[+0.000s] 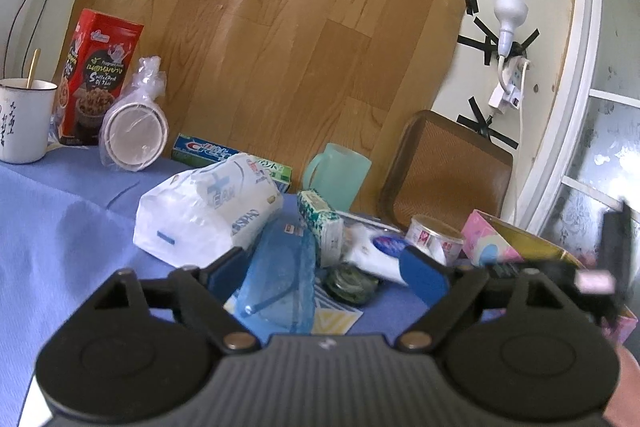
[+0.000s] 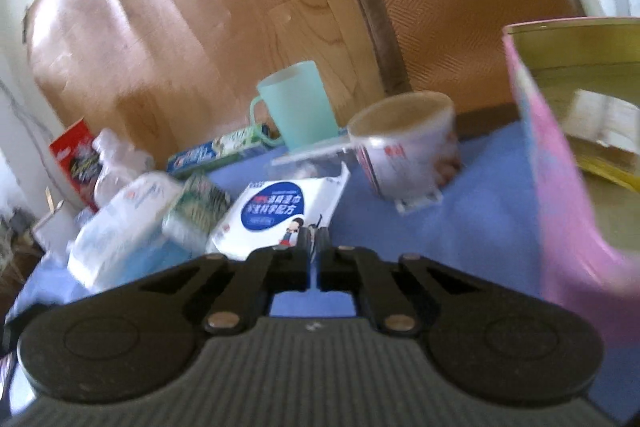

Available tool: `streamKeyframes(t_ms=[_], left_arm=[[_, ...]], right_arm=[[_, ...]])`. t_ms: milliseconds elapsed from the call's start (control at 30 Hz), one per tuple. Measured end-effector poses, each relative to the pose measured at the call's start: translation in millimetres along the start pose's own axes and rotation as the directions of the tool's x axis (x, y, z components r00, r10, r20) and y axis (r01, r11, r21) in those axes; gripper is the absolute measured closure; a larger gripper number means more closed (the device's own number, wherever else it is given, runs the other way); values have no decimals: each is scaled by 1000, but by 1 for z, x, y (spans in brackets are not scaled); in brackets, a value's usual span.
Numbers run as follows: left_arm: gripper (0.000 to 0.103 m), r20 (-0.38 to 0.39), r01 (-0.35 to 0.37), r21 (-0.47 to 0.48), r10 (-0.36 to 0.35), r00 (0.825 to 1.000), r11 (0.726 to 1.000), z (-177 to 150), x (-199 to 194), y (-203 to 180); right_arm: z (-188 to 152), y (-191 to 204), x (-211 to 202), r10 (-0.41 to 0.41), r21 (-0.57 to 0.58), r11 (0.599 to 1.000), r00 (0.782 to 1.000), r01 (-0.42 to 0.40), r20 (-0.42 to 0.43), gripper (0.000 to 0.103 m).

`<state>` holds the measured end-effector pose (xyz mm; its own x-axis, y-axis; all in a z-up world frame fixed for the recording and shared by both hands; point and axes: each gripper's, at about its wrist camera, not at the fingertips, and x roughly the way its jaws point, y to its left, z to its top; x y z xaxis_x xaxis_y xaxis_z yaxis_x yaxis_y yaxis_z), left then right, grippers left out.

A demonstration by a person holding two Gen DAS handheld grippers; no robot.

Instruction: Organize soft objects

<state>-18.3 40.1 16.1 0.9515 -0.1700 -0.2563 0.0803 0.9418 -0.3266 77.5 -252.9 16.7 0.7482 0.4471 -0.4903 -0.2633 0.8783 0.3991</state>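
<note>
Pinching a glossy white wipes pack (image 2: 276,215), right hand-held gripper (image 2: 314,247); left hand-held gripper (image 1: 324,267) spread apart.

Two grippers: the left gripper (image 1: 324,267) and the right gripper (image 2: 314,247).

Soft packs, four: one large white tissue pack (image 1: 206,207), one green tissue pack (image 1: 320,223), one wet-wipe pack (image 2: 280,213), one blue pouch (image 1: 280,279).

Cups, three: one teal cup (image 1: 338,175), one white mug (image 1: 24,119), one printed cup (image 2: 408,143).

Boxes, three: one red box (image 1: 100,75), one toothpaste box (image 1: 208,149), one pink box (image 2: 560,155).

One bagged bowl (image 1: 134,135), one brown tray (image 1: 448,171), one dark jar (image 1: 350,285), one blue cloth (image 1: 60,227).
</note>
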Motion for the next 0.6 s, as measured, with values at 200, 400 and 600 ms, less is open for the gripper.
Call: streamKeyframes(t_ms=[200,400,600], left_arm=[[15,-9,9,-6,-9,1000,1000,0,1,1],[15,-14,2,-13,-3,1000,1000,0,2,2],[12,-18,7,-21,-7,1000,1000,1,3,3]], right_arm=[[-25,-10,-22,-34,-61,998,999,33,-26,99],[-26,-8,-15,-42,-73,997,998,39,-36,94],[-28,-8,-15,-37,-80,996,999,34,-36,91]])
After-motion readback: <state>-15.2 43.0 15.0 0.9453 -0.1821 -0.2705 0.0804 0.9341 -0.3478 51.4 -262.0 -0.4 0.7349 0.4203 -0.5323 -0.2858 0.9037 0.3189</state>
